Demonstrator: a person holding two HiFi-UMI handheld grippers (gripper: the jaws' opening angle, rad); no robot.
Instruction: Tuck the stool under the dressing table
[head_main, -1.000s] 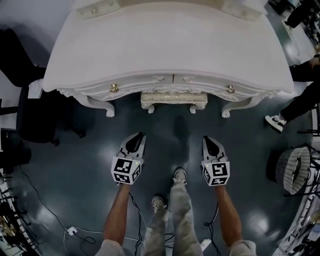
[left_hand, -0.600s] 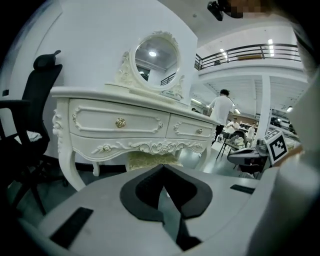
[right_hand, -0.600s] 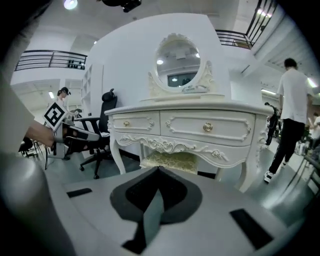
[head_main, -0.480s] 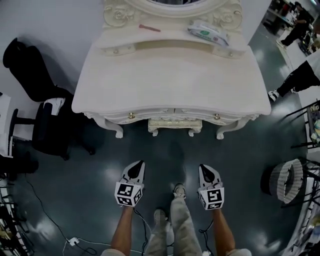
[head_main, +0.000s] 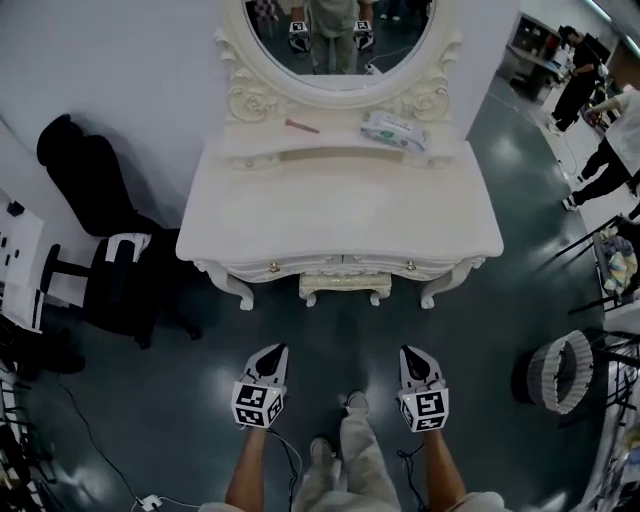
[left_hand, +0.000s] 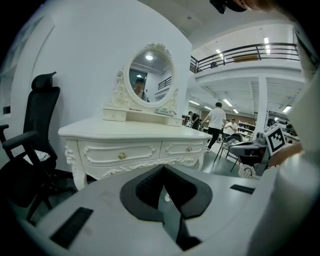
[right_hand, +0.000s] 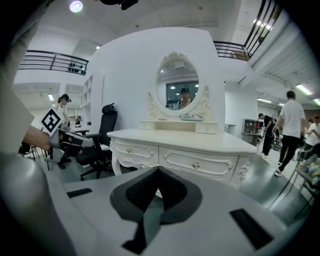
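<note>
Two grippers hang side by side above the dark floor (head_main: 190, 400), and both have their jaws pressed together with nothing between them. The left gripper (head_main: 272, 352) and the right gripper (head_main: 412, 353) point toward the dressing table (head_main: 340, 215) and touch nothing. Between them, the person's legs (head_main: 345, 460) stand on the floor.

Ahead of the grippers and well apart from them, the stool (head_main: 345, 286) sits tucked under the front of the table, between its front legs. Only its carved front rail and two feet show.

A second ago the table filled the top of the head view and the grippers were nearer its front edge. Now it looks smaller and farther off, and the oval mirror (head_main: 340, 35) and a pack of wipes (head_main: 393, 130) on the back shelf have come into view. The stool is in the same place under the table.

A black office chair (head_main: 110, 260) stands left of the table, and a woven basket (head_main: 558, 372) stands on the floor at the right.
</note>
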